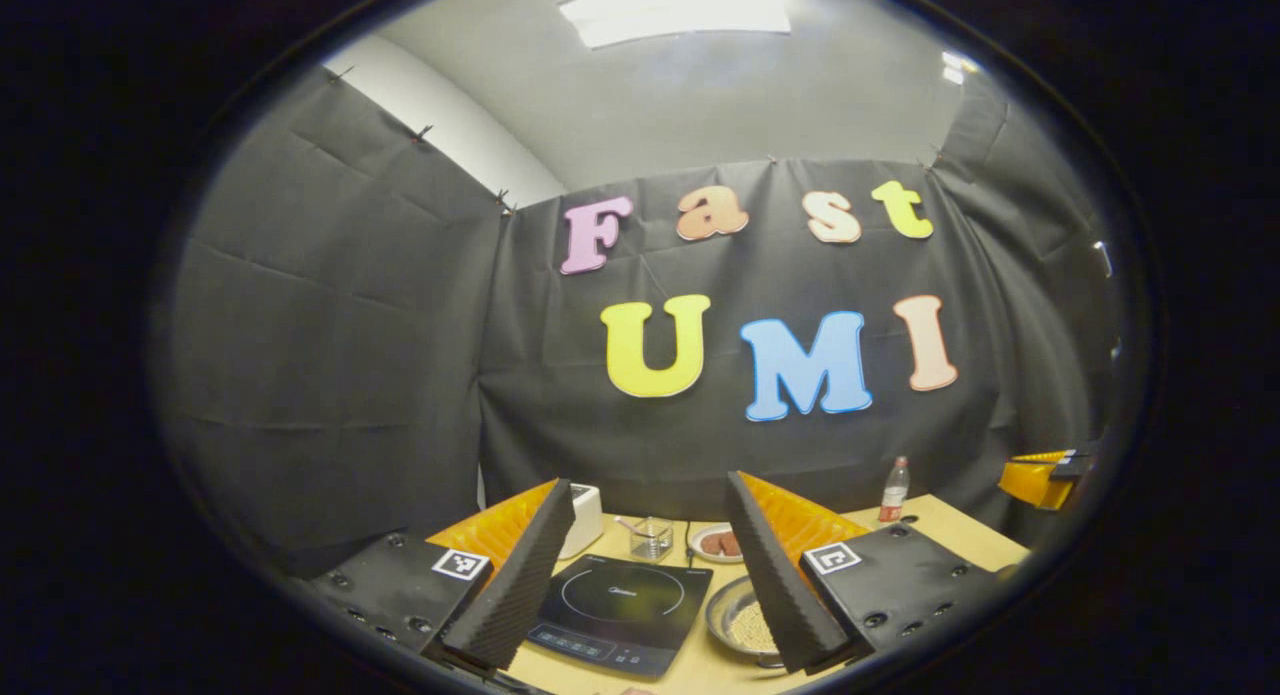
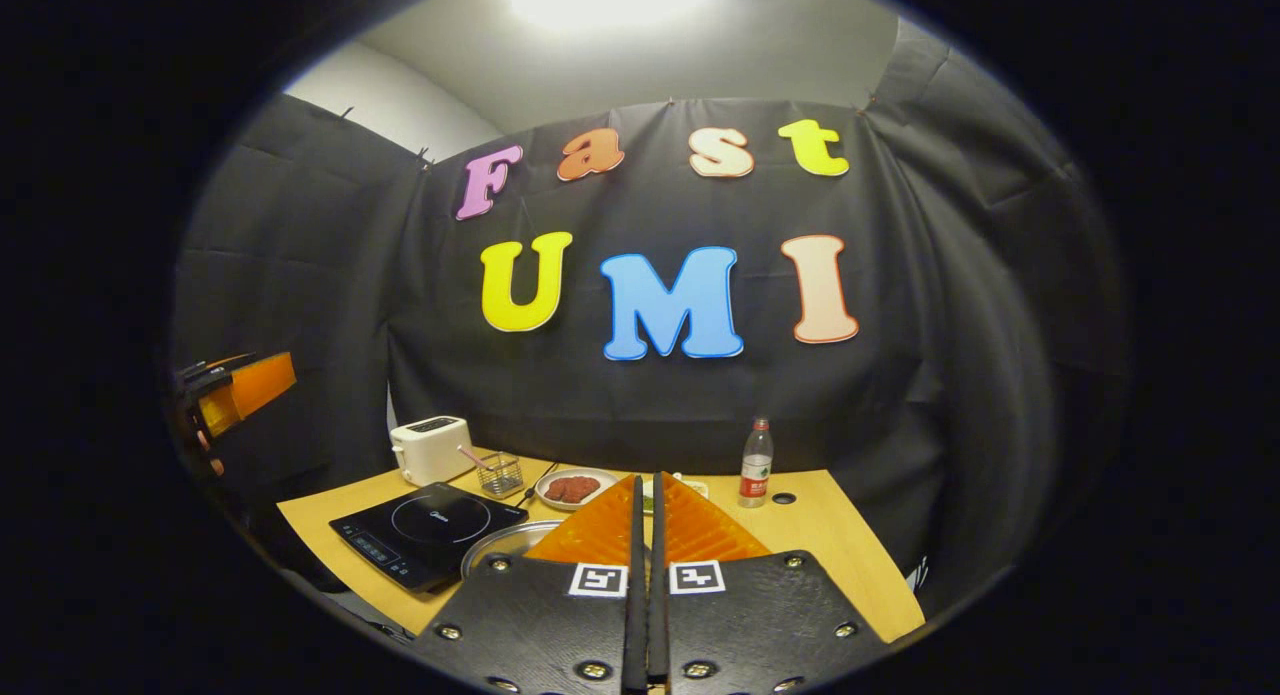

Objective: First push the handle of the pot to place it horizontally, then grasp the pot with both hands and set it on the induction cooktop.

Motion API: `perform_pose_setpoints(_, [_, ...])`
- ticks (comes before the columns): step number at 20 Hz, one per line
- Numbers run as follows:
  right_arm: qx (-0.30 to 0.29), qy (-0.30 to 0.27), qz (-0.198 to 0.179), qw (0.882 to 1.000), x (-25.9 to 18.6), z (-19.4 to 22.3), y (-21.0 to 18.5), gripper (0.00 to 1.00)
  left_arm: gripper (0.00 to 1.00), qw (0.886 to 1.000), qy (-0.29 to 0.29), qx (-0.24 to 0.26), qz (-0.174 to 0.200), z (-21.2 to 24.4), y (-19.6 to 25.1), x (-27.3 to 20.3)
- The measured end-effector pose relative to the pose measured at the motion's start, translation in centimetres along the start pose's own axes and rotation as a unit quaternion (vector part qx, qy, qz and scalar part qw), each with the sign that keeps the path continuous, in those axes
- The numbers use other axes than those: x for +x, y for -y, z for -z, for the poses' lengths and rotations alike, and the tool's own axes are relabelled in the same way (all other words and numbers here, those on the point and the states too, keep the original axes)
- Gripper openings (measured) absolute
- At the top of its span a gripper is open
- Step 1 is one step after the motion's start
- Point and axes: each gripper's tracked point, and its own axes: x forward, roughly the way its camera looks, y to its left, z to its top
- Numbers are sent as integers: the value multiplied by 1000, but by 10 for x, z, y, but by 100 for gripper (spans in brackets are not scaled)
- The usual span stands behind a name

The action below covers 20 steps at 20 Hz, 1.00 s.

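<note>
My left gripper (image 1: 650, 565), fingers apart, hovers above the pot (image 1: 738, 620); my right gripper (image 2: 647, 535), fingers together, is right of the pot.

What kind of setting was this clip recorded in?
Probably a staged kitchen corner inside a recording booth: a light wooden table against black cloth walls, carrying a black induction cooktop, a white toaster and a round metal pot.
</note>
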Motion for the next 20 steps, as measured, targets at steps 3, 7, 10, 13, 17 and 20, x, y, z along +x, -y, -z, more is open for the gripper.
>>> perform_pose_setpoints(3, [10, -27, -33, 999, 19, 15, -28, 1, 99, 1000, -3, -10, -11, 6, -15, 12])
perform_pose_setpoints(7, [16, -68, -70, 995, 41, 38, -66, 1, 99, 999, -5, -13, -31, 11, -46, 27])
perform_pose_setpoints(10, [14, -98, -99, 990, 53, 59, -97, 1, 99, 999, -9, -12, -44, 18, -68, 35])
perform_pose_setpoints(13, [14, -146, -131, 981, 60, 88, -127, 1, 94, 998, -16, -12, -59, 25, -88, 43])
perform_pose_setpoints(17, [-4, -190, -160, 969, 68, 122, -155, 1, 100, 997, -21, -15, -77, 34, -113, 49])
perform_pose_setpoints(20, [-16, -217, -182, 959, 67, 144, -177, 1, 99, 996, -25, -17, -89, 41, -128, 53])
